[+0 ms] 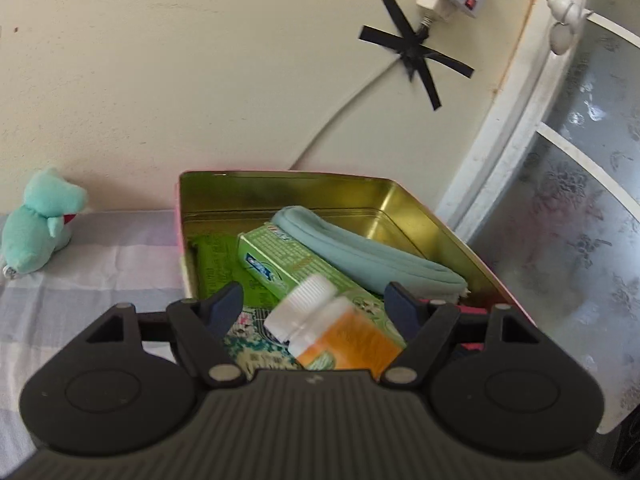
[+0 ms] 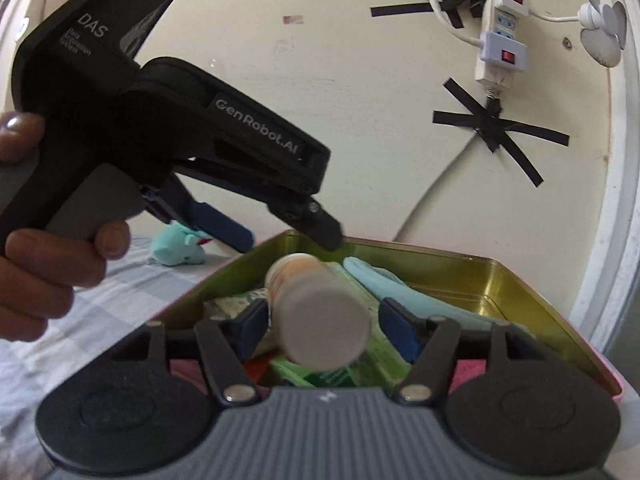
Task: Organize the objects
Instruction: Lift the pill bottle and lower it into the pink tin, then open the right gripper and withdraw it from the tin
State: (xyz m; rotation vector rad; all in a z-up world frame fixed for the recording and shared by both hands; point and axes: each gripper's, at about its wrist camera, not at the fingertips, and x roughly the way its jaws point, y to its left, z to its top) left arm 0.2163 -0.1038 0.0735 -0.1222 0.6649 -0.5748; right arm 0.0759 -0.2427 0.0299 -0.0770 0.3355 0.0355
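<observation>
Ribbed-cap bottle (image 1: 336, 328), gold metal tin (image 1: 400, 196), soft teal pouch (image 1: 360, 248)

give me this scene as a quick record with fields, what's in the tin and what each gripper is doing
container: open gold-lined tin on a checked cloth
contents: green toothpaste box, teal pouch, green packets underneath
bottle: white-capped orange bottle, blurred, lying tilted over the box
left hand-held gripper: open, either side of the bottle, not gripping
right hand-held gripper: open, bottle between its fingers, contact unclear
outside tin: teal plush toy by the wall
wall: power strip, taped cable
</observation>
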